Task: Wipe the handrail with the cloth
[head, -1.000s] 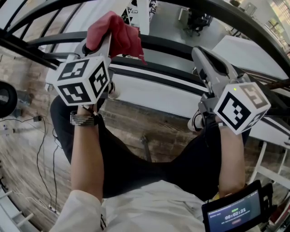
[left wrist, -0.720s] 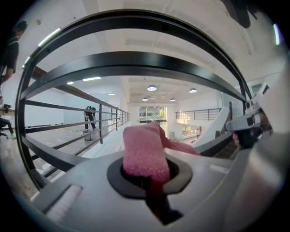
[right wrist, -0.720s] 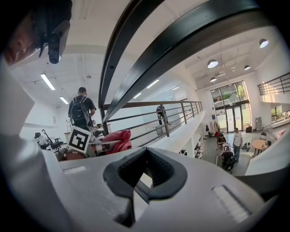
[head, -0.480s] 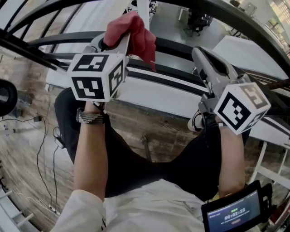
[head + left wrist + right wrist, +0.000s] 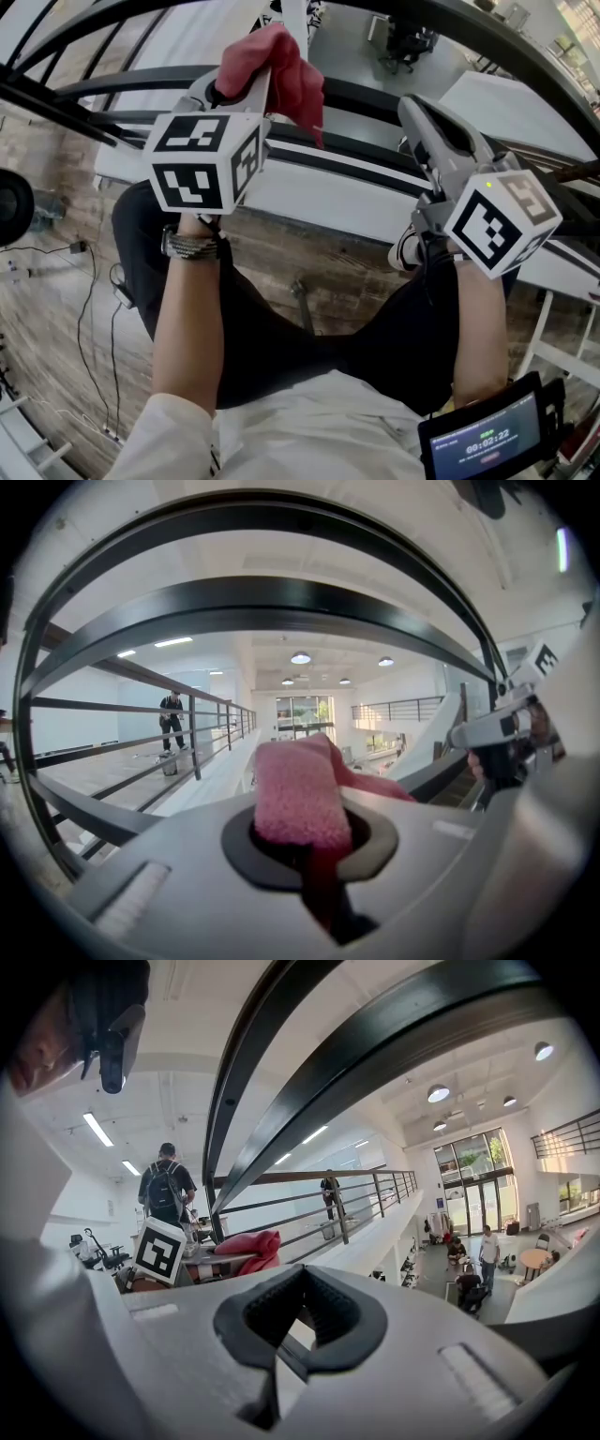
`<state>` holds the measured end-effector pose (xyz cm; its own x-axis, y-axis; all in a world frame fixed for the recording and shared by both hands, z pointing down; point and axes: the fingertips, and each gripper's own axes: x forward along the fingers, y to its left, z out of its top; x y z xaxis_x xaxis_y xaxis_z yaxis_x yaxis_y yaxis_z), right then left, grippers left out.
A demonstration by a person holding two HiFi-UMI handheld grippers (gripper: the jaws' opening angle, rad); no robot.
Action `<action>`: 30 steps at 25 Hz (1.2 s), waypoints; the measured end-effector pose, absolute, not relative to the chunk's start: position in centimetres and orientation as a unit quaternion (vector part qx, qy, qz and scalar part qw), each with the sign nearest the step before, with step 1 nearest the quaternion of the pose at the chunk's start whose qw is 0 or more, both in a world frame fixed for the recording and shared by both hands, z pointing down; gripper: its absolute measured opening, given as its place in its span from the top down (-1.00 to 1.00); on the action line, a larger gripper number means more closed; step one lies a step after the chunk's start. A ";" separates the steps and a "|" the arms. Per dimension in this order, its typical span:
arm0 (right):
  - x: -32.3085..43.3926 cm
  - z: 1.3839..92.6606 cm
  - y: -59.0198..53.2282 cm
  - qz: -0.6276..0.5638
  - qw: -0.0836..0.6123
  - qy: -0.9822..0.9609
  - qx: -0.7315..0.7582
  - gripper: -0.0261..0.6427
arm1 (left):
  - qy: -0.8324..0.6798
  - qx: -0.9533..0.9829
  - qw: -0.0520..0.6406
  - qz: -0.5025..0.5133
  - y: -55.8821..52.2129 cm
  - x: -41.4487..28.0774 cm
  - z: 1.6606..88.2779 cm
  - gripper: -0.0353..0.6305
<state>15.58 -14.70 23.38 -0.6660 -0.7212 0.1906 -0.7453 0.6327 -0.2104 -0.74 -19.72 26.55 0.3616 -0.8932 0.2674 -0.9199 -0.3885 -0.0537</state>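
The red cloth (image 5: 281,70) is pinched in the left gripper (image 5: 246,84), raised beside the dark handrail (image 5: 487,47) — the head view leaves contact unclear; the left gripper view shows it bunched between the jaws, rails arching above; the right gripper (image 5: 419,111) hangs alongside — its own view shows jaws pressed together, empty.

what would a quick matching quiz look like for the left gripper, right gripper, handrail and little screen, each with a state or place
Things:
1. left gripper
2. right gripper
3. handrail
4. timer screen

States or places:
a. black bar curving overhead in both gripper views
b. jaws together, nothing between them
c. lit, at the bottom right corner of the head view
d. jaws clamped on the red cloth

Pairs: 1-d, 2-b, 3-a, 4-c
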 end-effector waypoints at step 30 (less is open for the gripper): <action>16.6 23.8 -14.5 0.136 0.049 -0.898 0.416 0.91 | -0.534 0.832 0.045 0.142 -19.6 0.8 26.8 0.81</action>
<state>16.56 -14.49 23.81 -0.6493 -0.7336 0.2006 -0.7601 0.6168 -0.2044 0.81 -19.56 26.83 0.3893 -0.8759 0.2851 -0.9016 -0.4257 -0.0766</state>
